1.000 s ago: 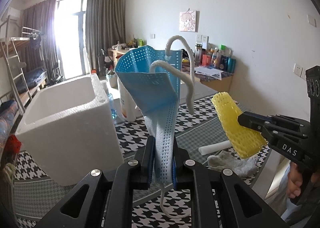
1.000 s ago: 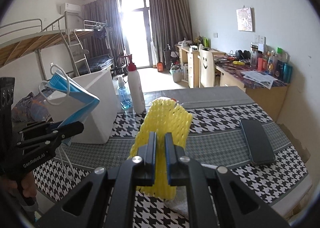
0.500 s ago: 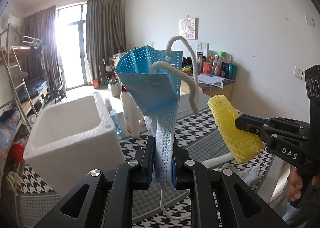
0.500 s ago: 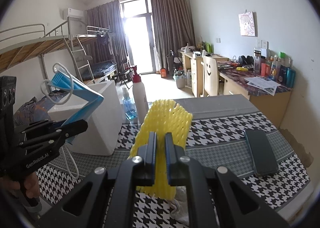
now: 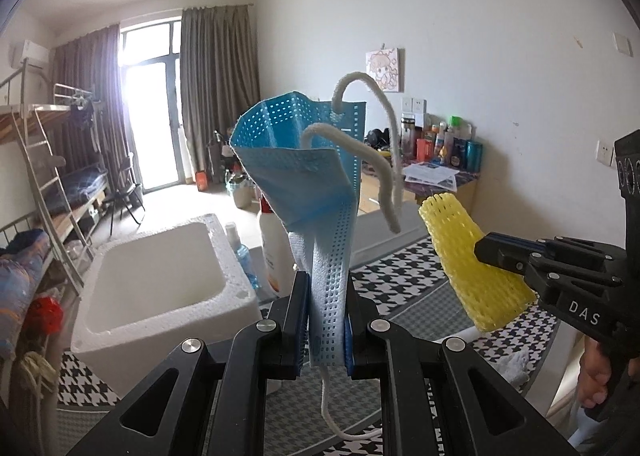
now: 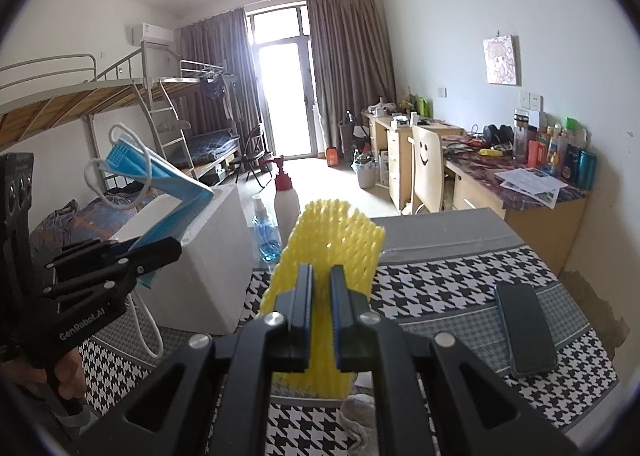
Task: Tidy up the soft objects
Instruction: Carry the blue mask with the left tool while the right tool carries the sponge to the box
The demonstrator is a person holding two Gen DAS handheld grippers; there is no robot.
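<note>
Mask [image 5: 308,192], limp and light, stands pinched by its lower edge in the left gripper [image 5: 326,332] above the surface beside the foam box [image 5: 160,288], while the right gripper [image 6: 320,320] is clamped on the springy yellow net [image 6: 332,248], both best held mid-body.

The white foam box [image 6: 208,256] stands open-topped on the table [image 6: 448,276], nothing above its mouth. A spray bottle [image 6: 266,234] and a taller white bottle [image 6: 286,202] stand just beside its right wall. A dark phone [image 6: 524,332] lies well apart, near the table's right edge.
</note>
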